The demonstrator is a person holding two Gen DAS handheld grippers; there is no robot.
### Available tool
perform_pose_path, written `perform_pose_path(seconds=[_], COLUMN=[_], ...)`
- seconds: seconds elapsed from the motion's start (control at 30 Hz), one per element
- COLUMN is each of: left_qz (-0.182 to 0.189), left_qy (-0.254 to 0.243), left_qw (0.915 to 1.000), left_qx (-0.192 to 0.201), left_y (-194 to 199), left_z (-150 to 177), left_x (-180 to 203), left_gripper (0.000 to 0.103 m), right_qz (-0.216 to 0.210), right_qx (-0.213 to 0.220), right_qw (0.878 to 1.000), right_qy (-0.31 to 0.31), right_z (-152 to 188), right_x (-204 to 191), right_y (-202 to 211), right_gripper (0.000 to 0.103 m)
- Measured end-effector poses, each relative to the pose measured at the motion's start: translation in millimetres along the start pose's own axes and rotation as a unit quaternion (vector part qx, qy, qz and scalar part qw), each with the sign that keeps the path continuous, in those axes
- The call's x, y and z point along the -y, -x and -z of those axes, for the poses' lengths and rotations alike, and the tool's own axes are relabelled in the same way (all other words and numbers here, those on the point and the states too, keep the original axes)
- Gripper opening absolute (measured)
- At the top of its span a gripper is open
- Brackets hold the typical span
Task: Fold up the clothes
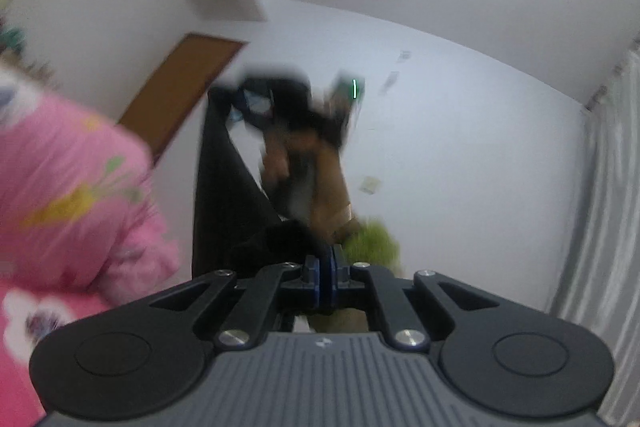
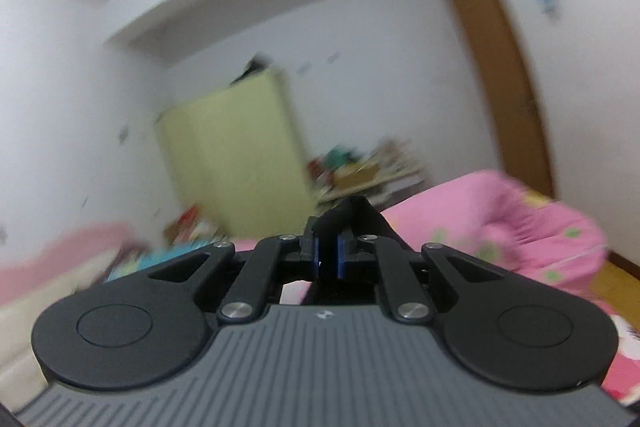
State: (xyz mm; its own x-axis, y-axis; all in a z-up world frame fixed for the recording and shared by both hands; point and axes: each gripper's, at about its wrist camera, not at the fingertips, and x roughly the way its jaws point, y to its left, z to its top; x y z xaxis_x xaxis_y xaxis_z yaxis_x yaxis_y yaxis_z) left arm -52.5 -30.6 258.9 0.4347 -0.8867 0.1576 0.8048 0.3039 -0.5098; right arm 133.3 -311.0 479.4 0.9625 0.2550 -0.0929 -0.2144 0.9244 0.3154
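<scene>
A black garment hangs stretched in the air in the left wrist view. My left gripper is shut on one bunched corner of it. Farther off, blurred, my right gripper holds the garment's other upper corner, carried by a person's hand with a green sleeve. In the right wrist view my right gripper is shut on a fold of the black garment, which sticks up between the blue pads and falls away below, out of sight.
A pink flowered quilt lies bunched on the bed. Beyond it are a brown door, a pale green wardrobe and a cluttered table. A white curtain hangs at the right of the left wrist view.
</scene>
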Motion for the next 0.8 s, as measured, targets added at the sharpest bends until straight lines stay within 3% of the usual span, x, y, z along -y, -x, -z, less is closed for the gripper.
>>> perform_pose_path(seconds=[0.13,0.2,0.3,0.37,0.47,0.6,0.63,0.67,0.7,0.73,0.77,0.8], left_qz=[-0.049,-0.079,-0.129,-0.169,-0.217,-0.256,-0.256,-0.253,-0.248,-0.244,-0.239,-0.236], left_qy=[0.041,0.065,0.103,0.123,0.182,0.223,0.231,0.237,0.240,0.240,0.236,0.231], left_qw=[0.9979,0.9946,0.9862,0.9778,0.9580,0.9368,0.9345,0.9339,0.9344,0.9357,0.9379,0.9399], left_qx=[0.012,0.019,0.007,-0.009,-0.042,-0.087,-0.090,-0.090,-0.089,-0.088,-0.086,-0.086], left_y=[35,55,87,105,130,150,153,156,158,159,160,161], left_z=[48,70,113,144,196,247,255,260,263,265,265,264], left_x=[-47,-67,-95,-110,-136,-154,-158,-160,-161,-161,-161,-157], left_gripper=[0.005,0.006,0.006,0.006,0.006,0.011,0.020,0.027,0.044,0.054,0.055,0.056], right_qz=[-0.090,-0.141,-0.216,-0.262,-0.317,-0.309,-0.306,-0.316,-0.328,-0.327,-0.326,-0.326], right_qx=[-0.088,-0.144,-0.226,-0.287,-0.377,-0.497,-0.500,-0.476,-0.469,-0.482,-0.494,-0.504], right_qw=[0.990,0.975,0.940,0.906,0.841,0.761,0.751,0.758,0.756,0.758,0.759,0.761], right_qy=[0.064,0.096,0.139,0.172,0.223,0.281,0.302,0.315,0.317,0.294,0.271,0.246], right_z=[77,139,236,316,440,570,588,589,583,570,558,545], right_x=[-100,-151,-227,-265,-319,-343,-343,-342,-340,-332,-325,-316], right_y=[-76,-105,-138,-143,-143,-120,-111,-100,-96,-102,-107,-112], right_gripper=[0.006,0.006,0.006,0.006,0.006,0.010,0.011,0.012,0.015,0.028,0.044,0.050])
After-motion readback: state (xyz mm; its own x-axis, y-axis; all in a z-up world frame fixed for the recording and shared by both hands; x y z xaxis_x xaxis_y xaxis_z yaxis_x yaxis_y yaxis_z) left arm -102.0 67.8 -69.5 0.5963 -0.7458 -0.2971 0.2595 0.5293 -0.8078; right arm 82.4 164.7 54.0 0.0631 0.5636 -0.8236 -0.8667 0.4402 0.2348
